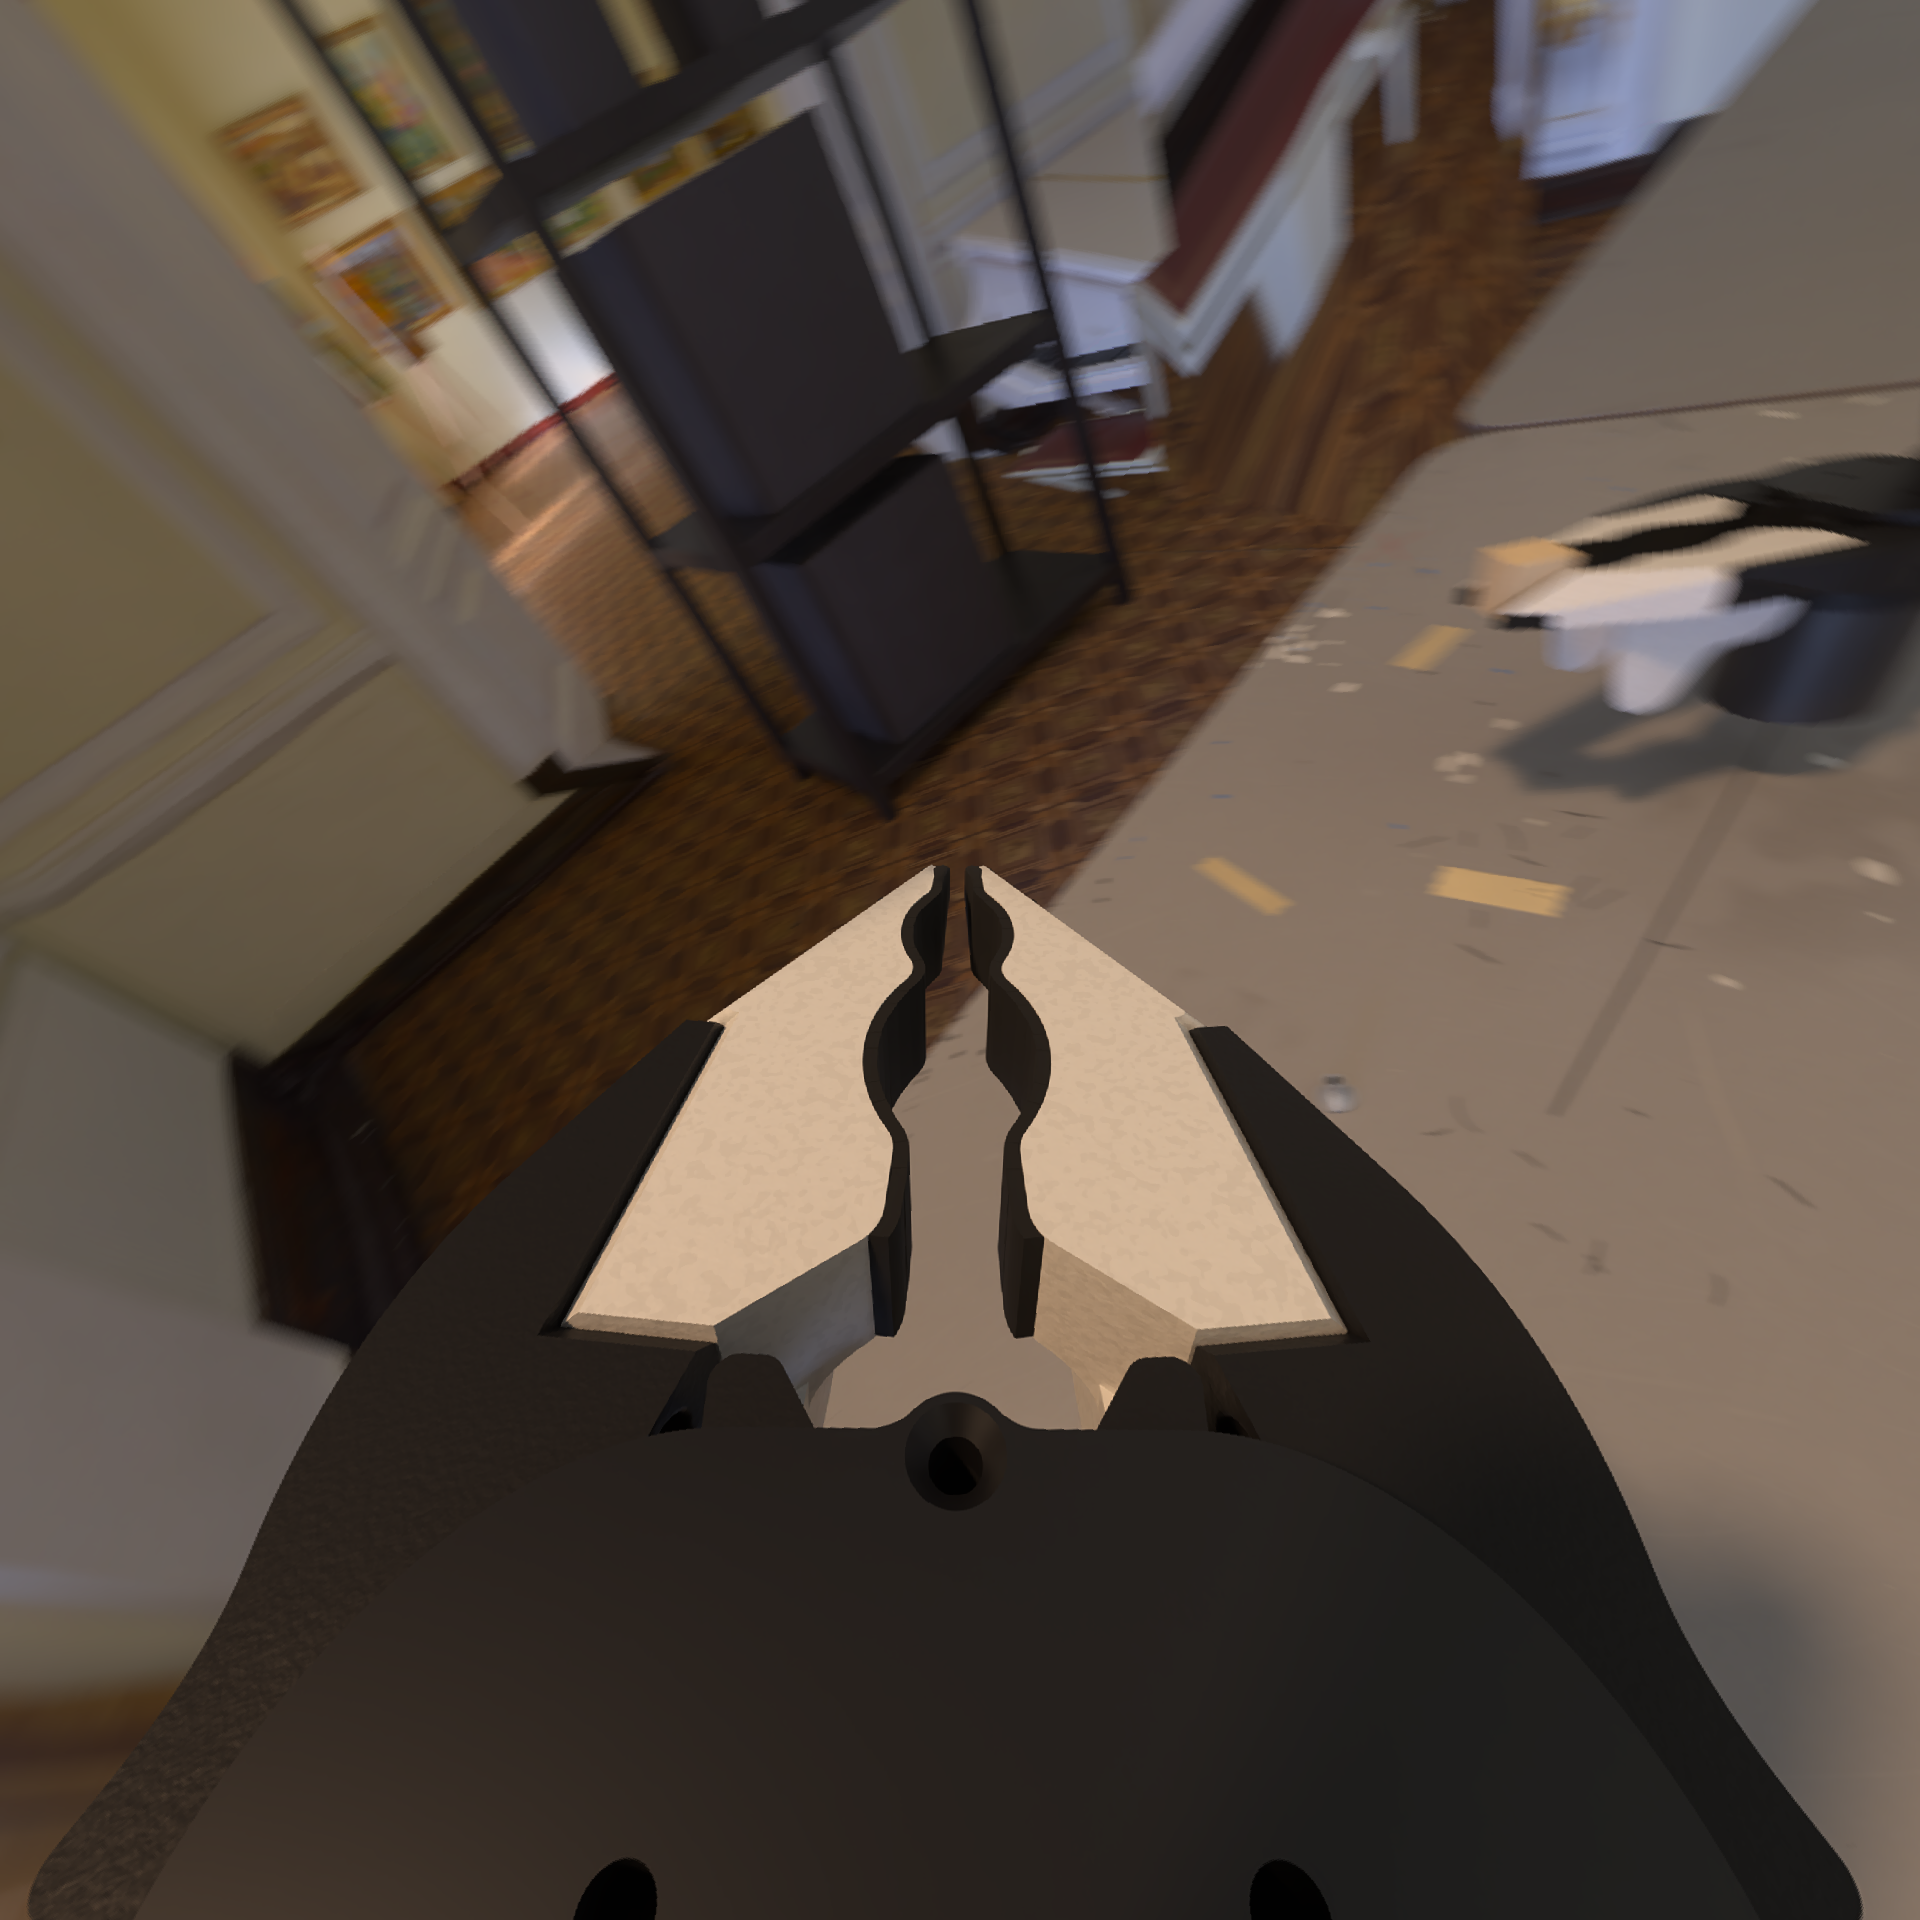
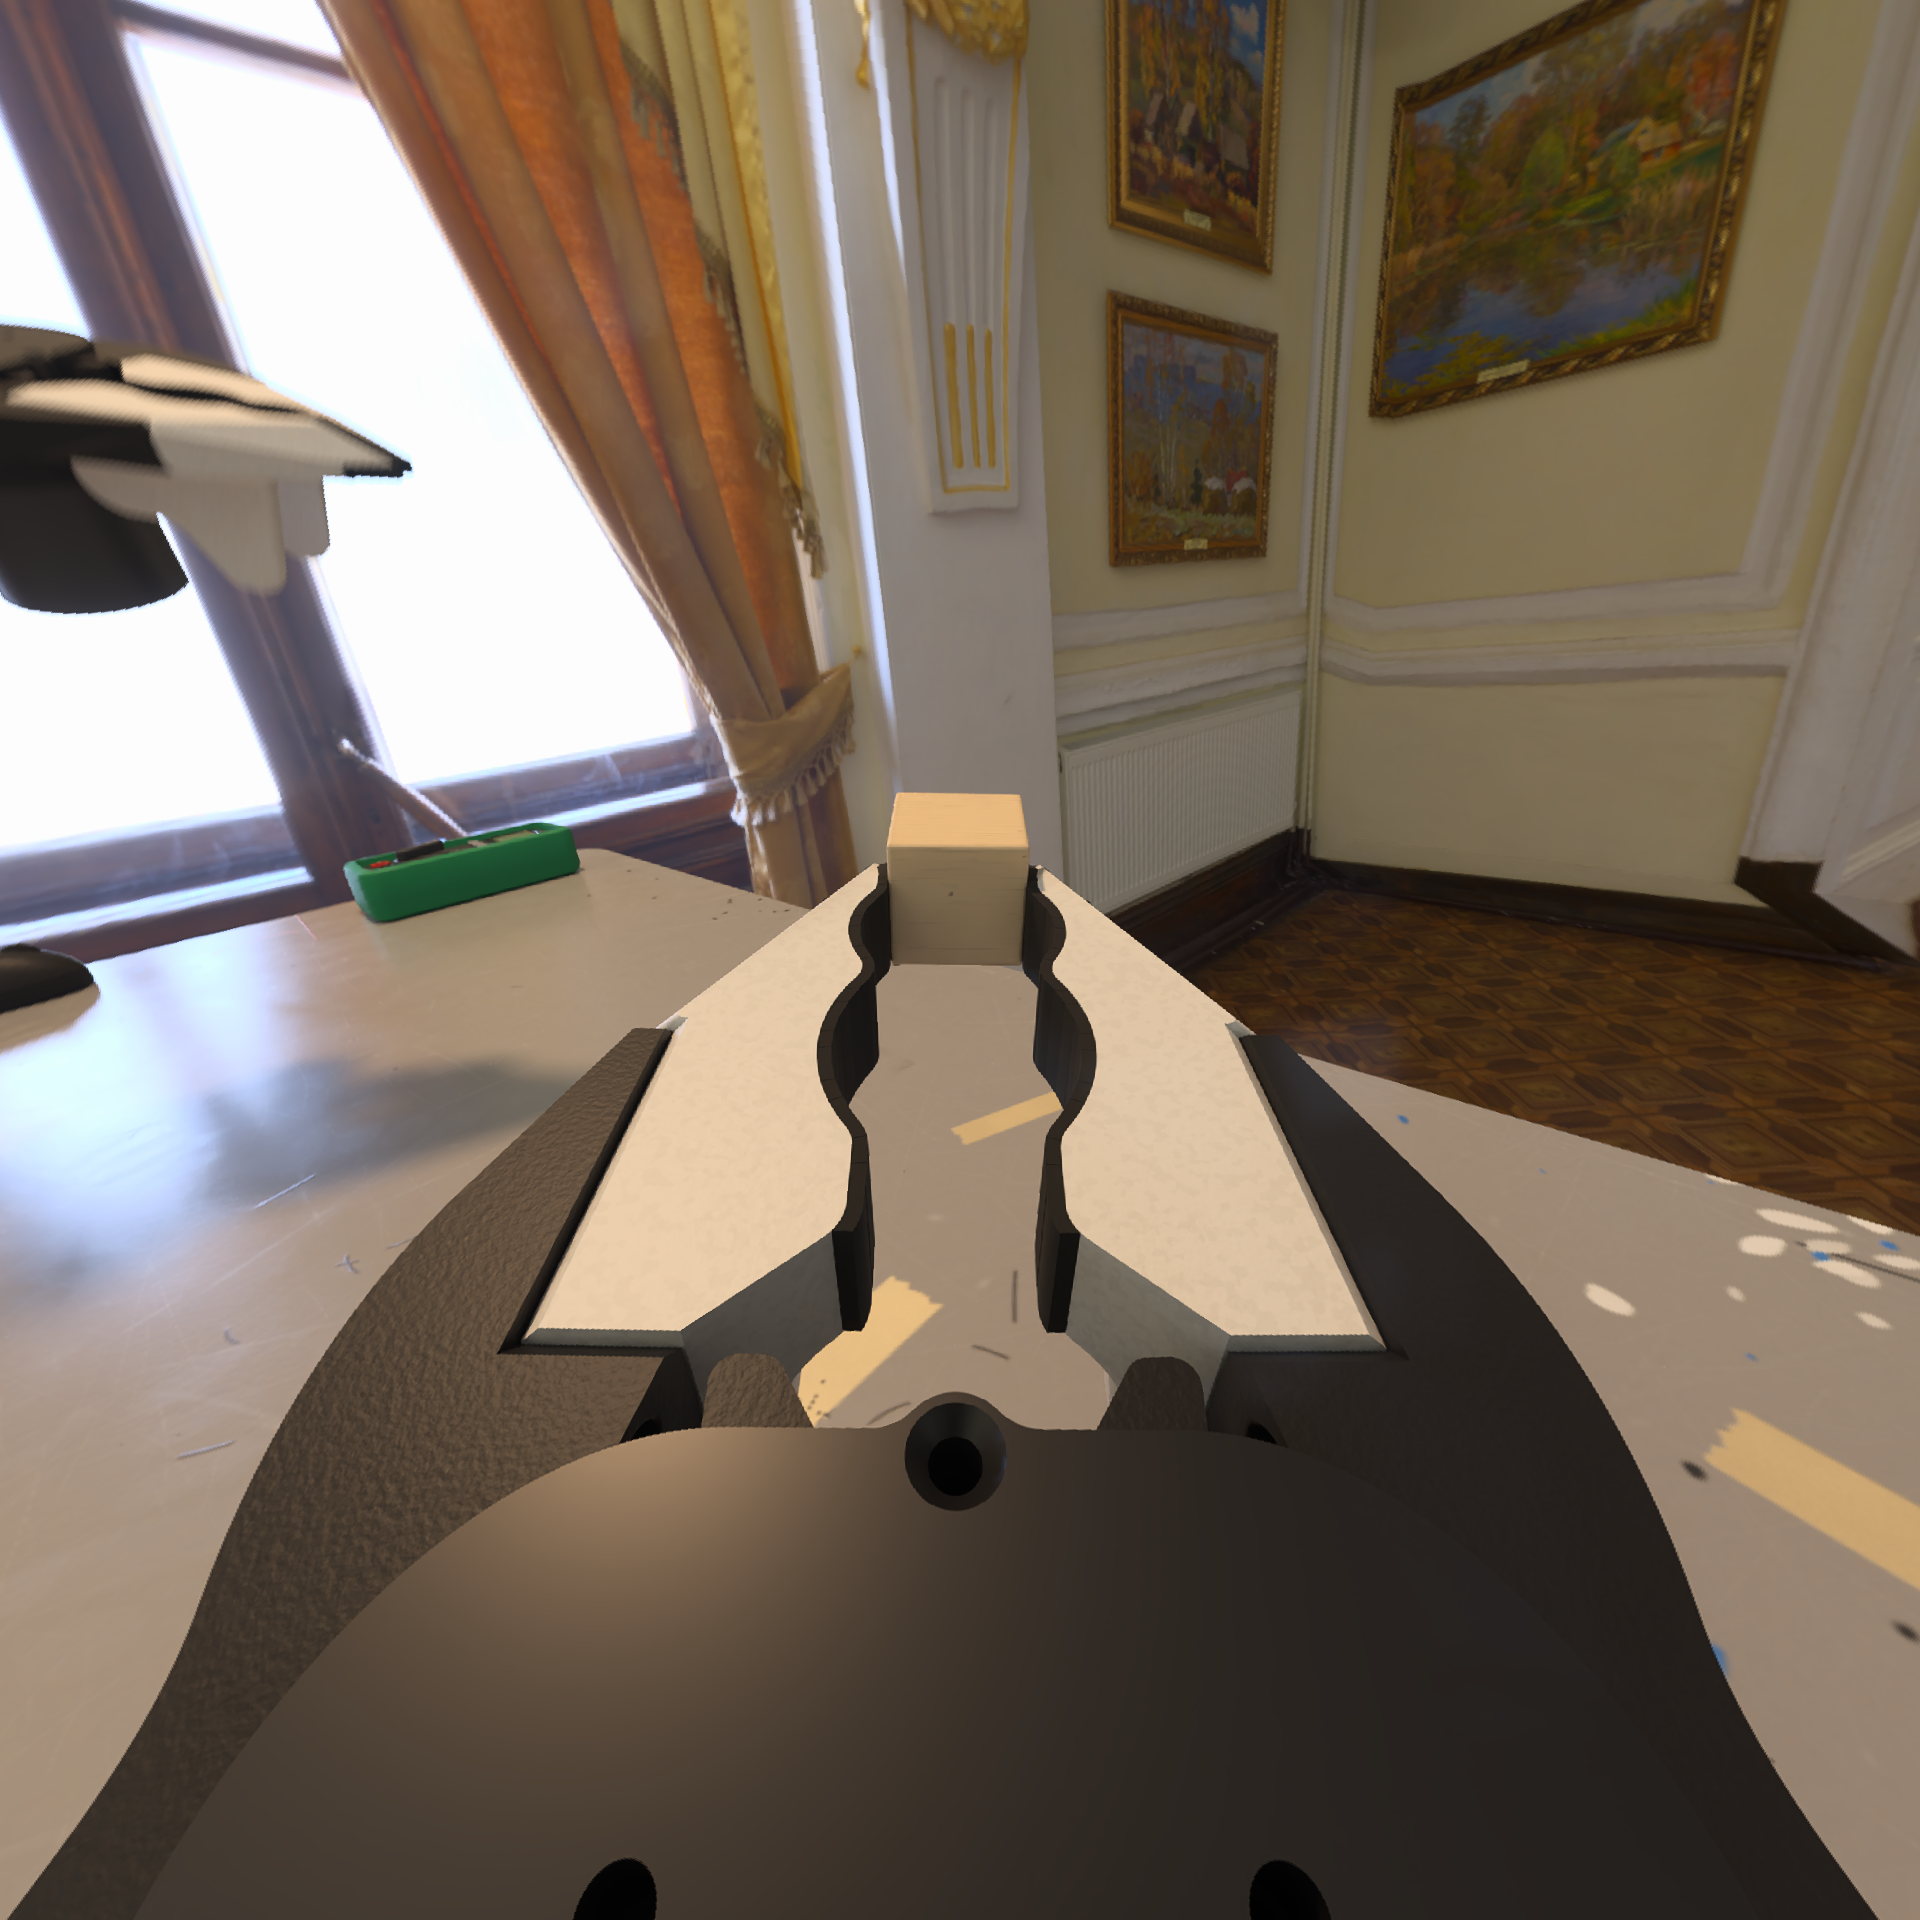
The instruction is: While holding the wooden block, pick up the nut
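Observation:
My right gripper [image 2: 957, 883] is shut on a pale wooden block [image 2: 957, 878] at its fingertips and holds it above the grey table [image 2: 312, 1091]. The block [image 1: 1512, 566] and the right gripper [image 1: 1532, 608] also show, blurred, at the right of the left wrist view. A small silver nut [image 1: 1337, 1091] lies on the table [image 1: 1558, 1195], just right of my left gripper's fingers. My left gripper [image 1: 957, 878] is shut with only a thin slit between the tips, empty, and tilted over the table's edge. The left gripper also shows at the upper left of the right wrist view [image 2: 384, 462].
A green case [image 2: 462, 868] sits at the table's far edge by the window. Tan tape strips [image 1: 1496, 891] and paint flecks mark the tabletop. A black shelf rack [image 1: 831, 468] stands on the wooden floor [image 1: 727, 831] beyond the table edge.

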Controlling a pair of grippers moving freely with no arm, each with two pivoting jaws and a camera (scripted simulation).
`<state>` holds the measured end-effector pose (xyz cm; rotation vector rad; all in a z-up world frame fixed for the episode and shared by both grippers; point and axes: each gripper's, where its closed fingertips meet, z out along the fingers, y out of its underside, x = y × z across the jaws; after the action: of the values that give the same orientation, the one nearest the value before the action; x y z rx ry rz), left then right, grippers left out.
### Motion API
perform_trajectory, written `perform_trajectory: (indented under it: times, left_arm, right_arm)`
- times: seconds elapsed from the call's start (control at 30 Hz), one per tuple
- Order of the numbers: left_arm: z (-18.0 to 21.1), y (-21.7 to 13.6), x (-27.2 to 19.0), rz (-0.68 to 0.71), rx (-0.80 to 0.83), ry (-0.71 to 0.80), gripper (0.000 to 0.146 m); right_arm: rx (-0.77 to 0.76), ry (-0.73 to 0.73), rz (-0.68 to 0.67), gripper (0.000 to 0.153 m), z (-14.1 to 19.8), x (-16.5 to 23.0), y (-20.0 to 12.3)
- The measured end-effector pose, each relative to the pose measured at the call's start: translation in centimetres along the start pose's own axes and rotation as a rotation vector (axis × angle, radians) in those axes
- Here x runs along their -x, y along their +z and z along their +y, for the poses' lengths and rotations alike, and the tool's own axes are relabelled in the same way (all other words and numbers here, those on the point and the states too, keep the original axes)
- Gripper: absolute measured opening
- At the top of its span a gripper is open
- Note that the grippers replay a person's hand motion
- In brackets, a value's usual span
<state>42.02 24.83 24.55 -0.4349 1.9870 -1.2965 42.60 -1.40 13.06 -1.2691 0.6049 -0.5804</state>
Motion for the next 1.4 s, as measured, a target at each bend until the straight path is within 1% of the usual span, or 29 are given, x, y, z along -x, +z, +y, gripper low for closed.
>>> perform_trajectory:
  times: [0.1, 0.17, 0.23, 0.3, 0.43, 0.47, 0.53, 0.6, 0.63, 0.7, 0.77, 0.8, 0.87, 0.93, 1.03, 1.13, 1.23, 1.3, 1.4]
  left_arm:
    - [1.3, 3.0, -7.2, 0.146, -0.058, 0.084, 0.003]
    - [2.5, 4.3, -11.1, 0.207, -0.125, 0.130, 0.003]
    - [4.1, 4.8, -14.2, 0.289, -0.173, 0.103, 0.003]
    - [6.6, 4.5, -16.1, 0.358, -0.164, 0.047, 0.003]
    - [11.7, 2.0, -17.2, 0.425, -0.009, 0.048, 0.005]
    - [13.0, 1.1, -17.3, 0.464, 0.059, 0.038, 0.008]
    - [15.4, -0.6, -17.1, 0.516, 0.232, 0.016, 0.023]
    - [16.8, -1.5, -15.7, 0.464, 0.353, -0.016, 0.031]
    - [17.0, -1.3, -14.6, 0.399, 0.385, -0.053, 0.031]
    - [17.0, 0.0, -12.8, 0.213, 0.432, -0.188, 0.032]
    - [17.0, 1.8, -12.7, 0.097, 0.495, -0.355, 0.033]
    - [17.2, 2.8, -13.3, 0.073, 0.530, -0.430, 0.033]
    - [17.6, 4.7, -14.9, 0.087, 0.605, -0.537, 0.036]
    - [18.0, 6.3, -15.3, 0.066, 0.652, -0.551, 0.040]
    - [18.2, 7.8, -14.8, 0.007, 0.675, -0.512, 0.039]
    - [18.0, 8.7, -14.6, 0.004, 0.696, -0.441, 0.039]
    - [16.7, 9.4, -14.2, -0.006, 0.634, -0.495, 0.037]
    - [16.7, 9.9, -14.4, 0.011, 0.643, -0.516, 0.037]
    - [17.2, 11.1, -15.0, 0.039, 0.683, -0.471, 0.039]
  right_arm:
    - [-0.013, 0.020, 0.006, 0.024, -0.2, -0.3, -0.2]
    - [-0.018, 0.025, 0.007, 0.024, -0.2, -0.3, -0.3]
    - [-0.021, 0.027, 0.011, 0.024, -0.3, -0.3, -0.5]
    - [-0.023, 0.029, 0.016, 0.024, -0.3, -0.3, -0.7]
    - [-0.014, 0.027, 0.011, 0.024, -0.2, -0.2, -0.6]
    - [-0.013, 0.027, 0.009, 0.024, -0.2, -0.2, -0.6]
    - [-0.011, 0.027, 0.007, 0.024, -0.2, -0.2, -0.5]
    - [-0.010, 0.027, 0.007, 0.024, -0.2, -0.2, -0.5]
    - [-0.011, 0.026, 0.008, 0.024, -0.2, -0.1, -0.5]
    - [-0.010, 0.025, 0.006, 0.024, -0.1, -0.1, -0.4]
    - [-0.009, 0.021, 0.005, 0.024, -0.1, -0.1, -0.4]
    - [-0.009, 0.019, 0.005, 0.024, -0.1, 0.0, -0.4]
    - [-0.014, 0.016, 0.003, 0.024, -0.2, 0.0, -0.5]
    - [-0.014, 0.014, 0.003, 0.024, -0.2, 0.0, -0.6]
    - [-0.011, 0.017, 0.004, 0.024, -0.2, 0.0, -0.6]
    - [-0.003, 0.014, -0.001, 0.024, -0.1, 0.0, -0.5]
    - [0.000, 0.009, -0.004, 0.024, -0.1, 0.1, -0.4]
    - [0.003, 0.007, -0.006, 0.024, 0.0, 0.1, -0.4]
    - [0.007, 0.000, -0.010, 0.024, 0.0, 0.2, -0.4]
